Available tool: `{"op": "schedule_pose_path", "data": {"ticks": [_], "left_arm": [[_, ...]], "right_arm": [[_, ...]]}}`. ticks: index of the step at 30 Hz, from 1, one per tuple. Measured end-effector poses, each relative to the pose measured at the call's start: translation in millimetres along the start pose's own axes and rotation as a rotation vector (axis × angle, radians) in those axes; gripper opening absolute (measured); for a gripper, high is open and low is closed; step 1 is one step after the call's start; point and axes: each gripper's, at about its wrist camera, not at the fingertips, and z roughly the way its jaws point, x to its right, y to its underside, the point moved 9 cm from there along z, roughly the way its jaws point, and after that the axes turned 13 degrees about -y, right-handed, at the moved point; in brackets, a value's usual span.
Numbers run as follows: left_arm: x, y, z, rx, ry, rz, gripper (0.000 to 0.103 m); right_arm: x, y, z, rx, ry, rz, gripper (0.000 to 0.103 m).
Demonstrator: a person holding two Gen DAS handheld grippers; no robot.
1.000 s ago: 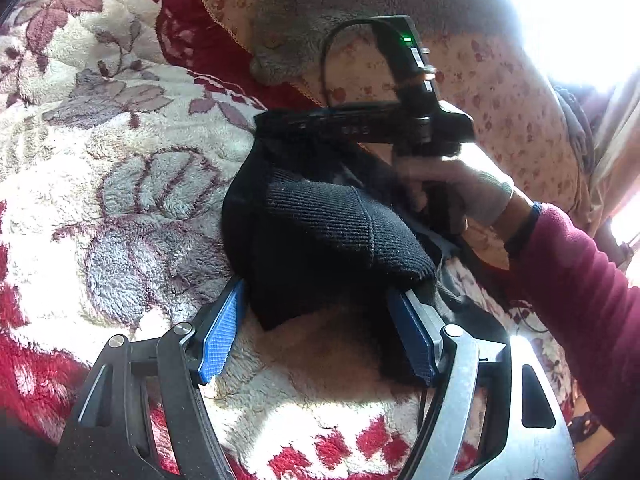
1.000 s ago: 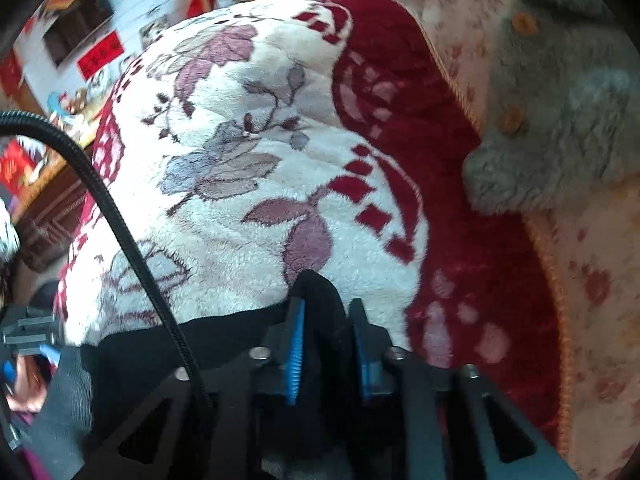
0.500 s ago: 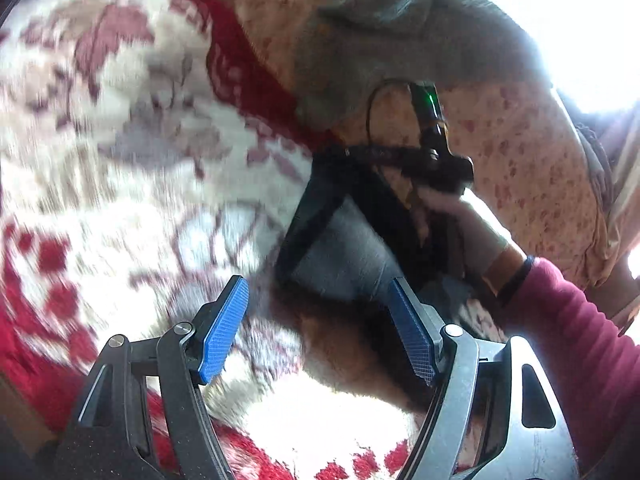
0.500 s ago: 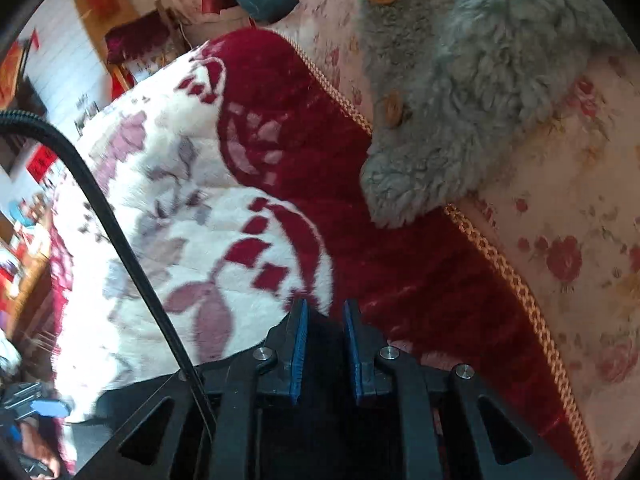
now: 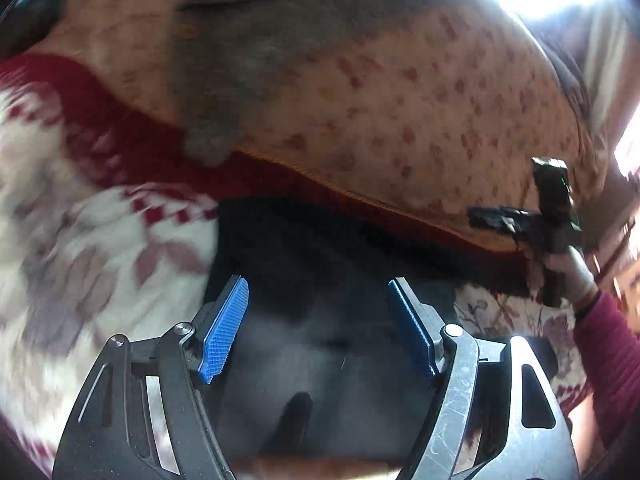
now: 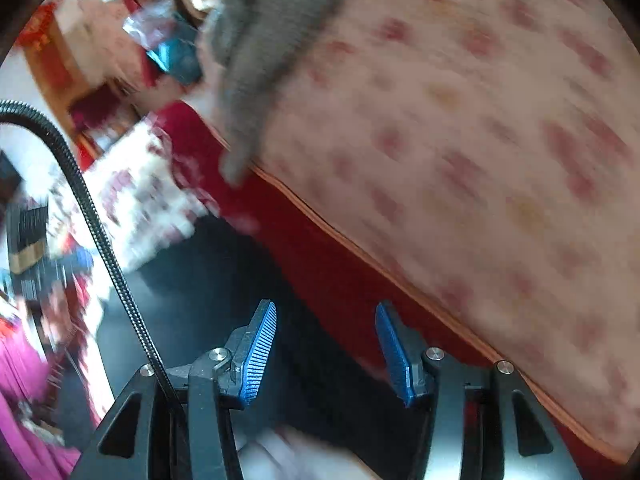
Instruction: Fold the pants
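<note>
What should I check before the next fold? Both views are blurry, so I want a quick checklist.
1. Left tongs open, nothing held: ok.
2. Right tongs open, nothing held: ok.
3. Black pants lying on the red-and-white blanket: ok.
4. Pants flat and wrinkle-free: cannot tell, frames blurred.
5. Grey fleece garment apart from the pants: ok.
6. Next edge to grasp visible: cannot tell.

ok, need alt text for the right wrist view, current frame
The right gripper is open, its blue pads spread above the black pants, which lie on a red-and-white blanket. A floral quilt fills the upper right, with a grey fuzzy garment draped over its edge. The frame is motion-blurred.
</note>
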Motion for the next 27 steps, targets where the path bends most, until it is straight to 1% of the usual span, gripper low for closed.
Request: {"op": "schedule_pose_path", "data": {"ticks": [2,3,5,7,8,11,14,16,17,19,22,23,26,27], "left_arm": [[11.5,-10.5,20.5,-0.041,0.031,0.031,0.073],[20.3,-16.0,33.0,-0.065,0.061,0.052,0.073],[33.8,-22.8,50.1,-0.095,0.089,0.093,0.073],[46.3,-28.4,63.6,-0.115,0.090,0.138,0.073],[52.7,-30.4,69.7,-0.126,0.102,0.164,0.073],[65.1,-41.0,87.5,-0.150,0.108,0.221,0.073],[69.2,-50.3,99.6,-0.184,0.122,0.252,0.073],[66.9,-55.2,103.1,-0.192,0.110,0.249,0.073],[64.8,-58.0,103.0,-0.183,0.099,0.250,0.073],[61.6,-60.5,102.7,-0.162,0.078,0.269,0.073],[57.0,-59.1,106.3,-0.166,0.049,0.311,0.073],[56.6,-57.8,107.4,-0.168,0.044,0.333,0.073],[56.2,-50.4,110.4,-0.177,0.026,0.422,0.073],[55.0,-45.2,112.5,-0.189,0.012,0.467,0.073]], "right_arm": [[24.9,30.4,-19.4,-0.034,0.056,0.012,0.050],[38.5,46.5,-29.9,-0.040,0.067,0.046,0.050],[59.8,70.2,-45.2,-0.058,0.104,0.078,0.050],[82.9,92.8,-59.8,-0.080,0.167,0.102,0.050],[93.6,104.0,-67.5,-0.083,0.185,0.122,0.050],[116.6,125.1,-85.3,-0.085,0.233,0.142,0.050],[127.0,137.5,-93.9,-0.096,0.233,0.157,0.050],[122.4,141.1,-98.9,-0.071,0.192,0.193,0.050],[114.7,140.6,-101.3,-0.045,0.170,0.187,0.050],[97.8,143.2,-100.6,-0.036,0.153,0.142,0.050],[69.9,149.4,-90.9,-0.047,0.146,0.058,0.050],[65.1,151.3,-85.2,-0.059,0.158,0.033,0.050],[60.9,162.9,-71.7,-0.133,0.274,-0.068,0.050],[60.5,166.6,-70.8,-0.147,0.289,-0.088,0.050]]}}
